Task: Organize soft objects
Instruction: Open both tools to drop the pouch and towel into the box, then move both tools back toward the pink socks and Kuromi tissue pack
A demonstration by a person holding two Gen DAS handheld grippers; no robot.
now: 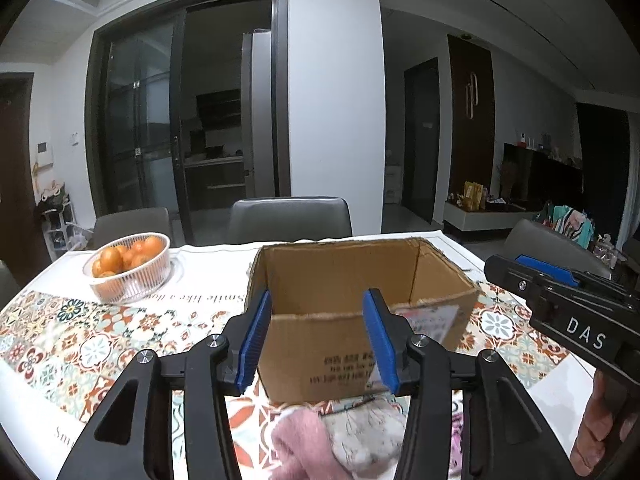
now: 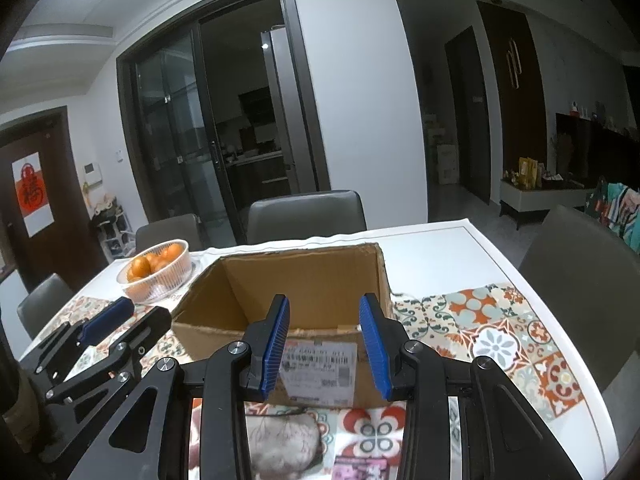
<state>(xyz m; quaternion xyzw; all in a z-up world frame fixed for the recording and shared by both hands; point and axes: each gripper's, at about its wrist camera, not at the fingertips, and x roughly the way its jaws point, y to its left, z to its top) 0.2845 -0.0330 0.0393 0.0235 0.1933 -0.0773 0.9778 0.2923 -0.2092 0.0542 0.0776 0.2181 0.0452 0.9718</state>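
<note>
The left claw (image 1: 316, 340) is held low over the near edge of the counter (image 2: 440, 256), pointing at the box. Its two blue fingers (image 1: 254, 340) stand wide apart and hold nothing. The right claw (image 2: 324, 344) is held just the same way beside it, wide open with nothing in it. A hand (image 1: 596, 428) grips the right claw's black handle.

Right under both claws lie the soft things. A fuzzy pink cloth (image 1: 300, 444) touches a pale grey fluffy cloth (image 1: 364, 436), and both lie on the counter just in front of the box. A small pink packet (image 2: 360, 468) lies near them.

Next comes the cardboard box (image 1: 360, 280). It is brown, square and open on top, with a white label (image 2: 318, 368) on its near side.

The counter has a tablecloth (image 1: 100, 340) with bright flower tiles in orange, green and white. To the left, past the box, is a clear ribbed bowl (image 1: 128, 268) full of round oranges (image 1: 110, 260).

Grey chairs (image 1: 290, 220) stand behind the counter. Farther back are dark glass sliding doors (image 1: 160, 120) and white walls.
</note>
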